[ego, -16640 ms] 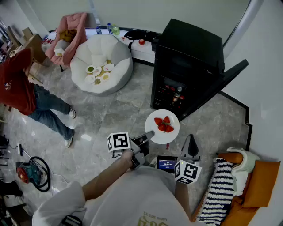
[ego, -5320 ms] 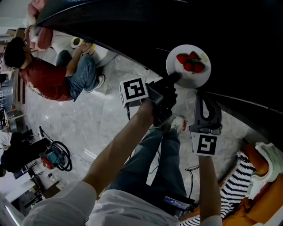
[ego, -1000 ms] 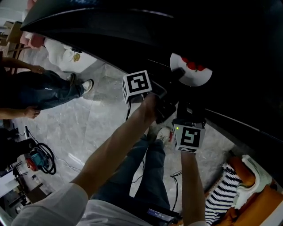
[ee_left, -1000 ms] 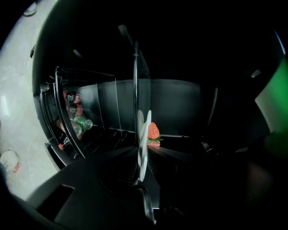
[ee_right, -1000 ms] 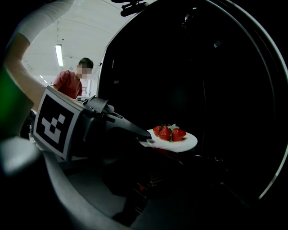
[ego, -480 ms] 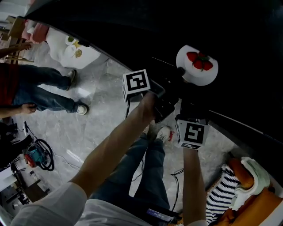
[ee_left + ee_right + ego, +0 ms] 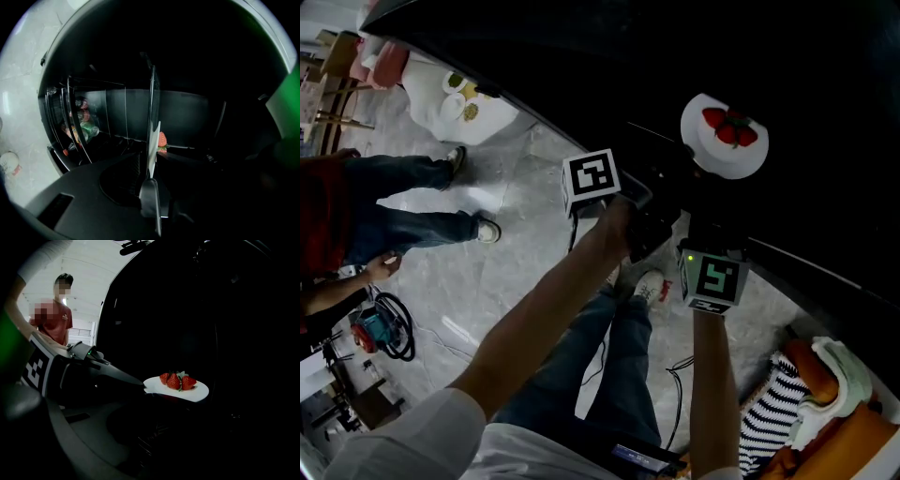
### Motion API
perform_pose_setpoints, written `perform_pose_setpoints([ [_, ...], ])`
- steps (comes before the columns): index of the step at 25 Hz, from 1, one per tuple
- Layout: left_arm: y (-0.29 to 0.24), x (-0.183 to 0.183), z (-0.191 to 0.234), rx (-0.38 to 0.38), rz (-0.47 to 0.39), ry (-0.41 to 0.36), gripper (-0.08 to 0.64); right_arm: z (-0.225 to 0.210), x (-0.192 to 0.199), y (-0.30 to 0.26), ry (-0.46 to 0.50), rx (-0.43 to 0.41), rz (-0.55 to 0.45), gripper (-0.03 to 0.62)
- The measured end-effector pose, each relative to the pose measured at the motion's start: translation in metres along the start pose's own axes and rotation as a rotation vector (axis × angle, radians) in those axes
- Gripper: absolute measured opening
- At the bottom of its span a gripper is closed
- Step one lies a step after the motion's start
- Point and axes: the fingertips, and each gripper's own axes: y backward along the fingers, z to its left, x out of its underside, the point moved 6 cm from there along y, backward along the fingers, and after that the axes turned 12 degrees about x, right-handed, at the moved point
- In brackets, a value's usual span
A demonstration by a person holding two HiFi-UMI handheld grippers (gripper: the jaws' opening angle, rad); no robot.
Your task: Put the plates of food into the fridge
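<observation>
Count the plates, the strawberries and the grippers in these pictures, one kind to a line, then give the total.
Plate: 1
Strawberries: 3
Grippers: 2, the left gripper and the right gripper
Total: 6

No text can be read; print on the cans (image 7: 83, 127) seems too dim to read.

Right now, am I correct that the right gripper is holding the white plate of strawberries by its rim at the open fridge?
Not quite: it is the left gripper that is holding the white plate of strawberries by its rim at the open fridge, as the right gripper view shows.
</observation>
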Motion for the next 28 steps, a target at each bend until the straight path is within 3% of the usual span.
perform_pose_setpoints([
  [28,0.007,0.002,0.003,-0.027,-0.008,0.0,0.091,-0.016,-0.004,-0.018,0.013,0.012,-0.008,0.009],
])
